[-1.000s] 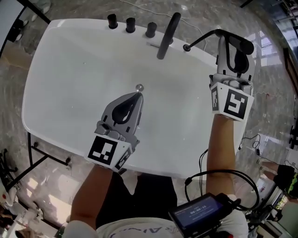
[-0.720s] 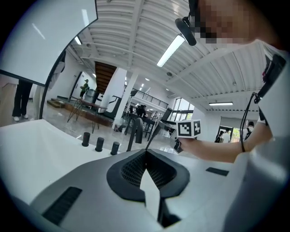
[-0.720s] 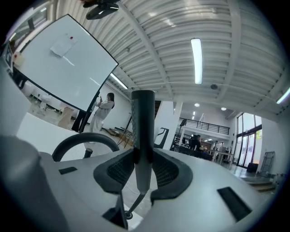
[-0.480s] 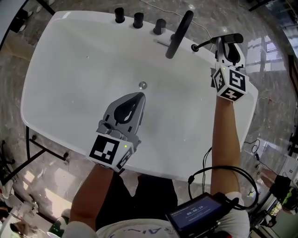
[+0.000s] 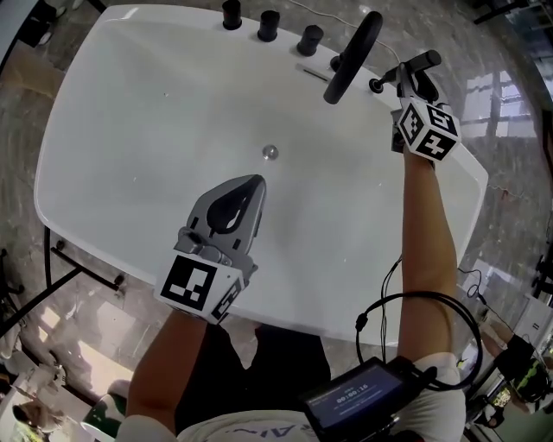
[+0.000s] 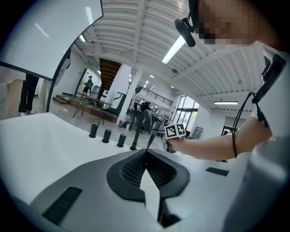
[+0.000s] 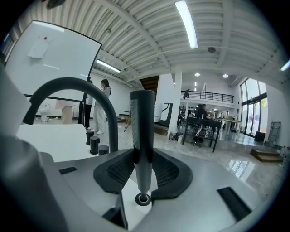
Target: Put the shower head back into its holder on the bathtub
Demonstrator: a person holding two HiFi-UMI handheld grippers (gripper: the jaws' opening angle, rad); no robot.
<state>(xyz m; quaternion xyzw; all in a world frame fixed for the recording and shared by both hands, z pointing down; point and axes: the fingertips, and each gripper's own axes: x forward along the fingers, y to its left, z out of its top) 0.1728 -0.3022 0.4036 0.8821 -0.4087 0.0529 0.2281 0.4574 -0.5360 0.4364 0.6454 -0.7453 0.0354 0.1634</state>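
Note:
The black stick-shaped shower head [image 5: 416,63] lies across the far right rim of the white bathtub [image 5: 130,129], and my right gripper [image 5: 411,76] is shut on it. In the right gripper view the shower head [image 7: 142,118] stands upright between the ribbed pads, its ringed end toward the camera, with the right gripper [image 7: 144,152] clamped round it. It is just right of the curved black spout [image 5: 354,53]. A small black fitting [image 5: 335,62] sits at the spout's base. My left gripper [image 5: 257,181] hovers over the tub's middle, shut and empty, its tips meeting in the left gripper view [image 6: 146,153].
Three black knobs [image 5: 269,24] line the far rim left of the spout. A drain [image 5: 270,153] sits in the tub floor ahead of the left gripper. Marble floor surrounds the tub; black stand legs [image 5: 82,263] show at its left. A screen device [image 5: 354,401] with cable hangs at my chest.
My right gripper has sunk and moved away toward the far rim beside the spout, rolling as it went, with the shower head still in it. The left gripper has dropped slightly.

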